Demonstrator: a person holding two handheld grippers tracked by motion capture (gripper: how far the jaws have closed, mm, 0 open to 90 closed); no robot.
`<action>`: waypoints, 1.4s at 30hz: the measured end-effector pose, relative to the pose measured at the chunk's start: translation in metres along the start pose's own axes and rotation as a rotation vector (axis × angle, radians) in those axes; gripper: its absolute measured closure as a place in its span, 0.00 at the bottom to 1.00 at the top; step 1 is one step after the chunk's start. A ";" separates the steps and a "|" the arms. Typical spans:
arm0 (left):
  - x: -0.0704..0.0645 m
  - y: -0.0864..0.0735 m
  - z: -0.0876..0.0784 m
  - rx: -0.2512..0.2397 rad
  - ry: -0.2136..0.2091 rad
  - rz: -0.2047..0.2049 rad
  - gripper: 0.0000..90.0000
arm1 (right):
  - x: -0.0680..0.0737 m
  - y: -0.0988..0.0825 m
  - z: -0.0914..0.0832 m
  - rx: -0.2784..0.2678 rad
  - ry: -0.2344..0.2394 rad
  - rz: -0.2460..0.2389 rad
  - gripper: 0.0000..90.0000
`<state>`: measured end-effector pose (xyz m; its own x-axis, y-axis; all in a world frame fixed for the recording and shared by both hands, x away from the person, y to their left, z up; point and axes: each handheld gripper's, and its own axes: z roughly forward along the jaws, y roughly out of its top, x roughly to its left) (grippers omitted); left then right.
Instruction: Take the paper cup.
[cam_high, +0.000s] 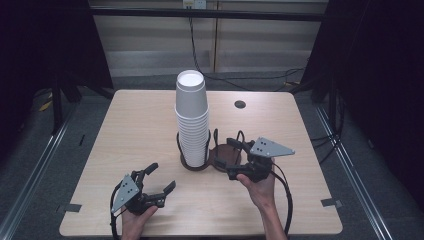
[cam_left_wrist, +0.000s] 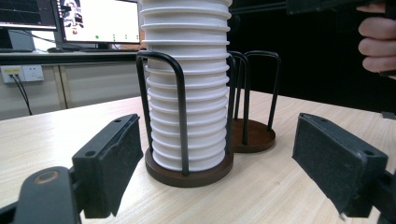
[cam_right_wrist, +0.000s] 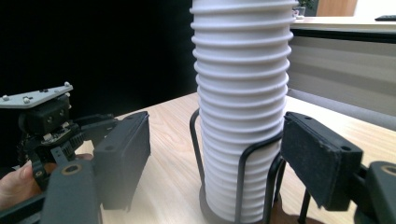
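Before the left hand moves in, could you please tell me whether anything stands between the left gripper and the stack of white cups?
No loose object lies on the table between the left gripper and the cup stack. The holder's black wire loops do rise around the stack's lower part, so the open fingers would meet those there; higher up the cups are bare.

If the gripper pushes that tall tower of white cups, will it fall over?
Probably not easily: the stack of white cups stands inside a wire holder whose black loops hug its lower half. The top cups rise well above the loops, so they might lean or slide off. Being thin cups, they are likely light and could dent if squeezed hard.
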<state>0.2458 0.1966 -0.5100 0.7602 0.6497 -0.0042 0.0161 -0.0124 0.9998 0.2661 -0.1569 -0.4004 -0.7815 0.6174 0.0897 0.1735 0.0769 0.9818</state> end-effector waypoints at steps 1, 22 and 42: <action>0.000 0.000 0.000 -0.001 -0.001 0.000 0.17 | -0.001 0.003 0.001 0.008 0.002 -0.002 0.25; 0.000 0.000 0.000 -0.001 -0.004 -0.002 0.17 | -0.009 0.048 0.015 0.017 0.046 -0.025 0.20; -0.001 0.000 0.000 -0.001 -0.012 -0.010 0.17 | -0.019 0.090 0.032 0.058 0.088 -0.061 0.15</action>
<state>0.2451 0.1964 -0.5102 0.7680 0.6402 -0.0148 0.0236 -0.0052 0.9997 0.3163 -0.1365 -0.3190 -0.8410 0.5390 0.0472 0.1563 0.1585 0.9749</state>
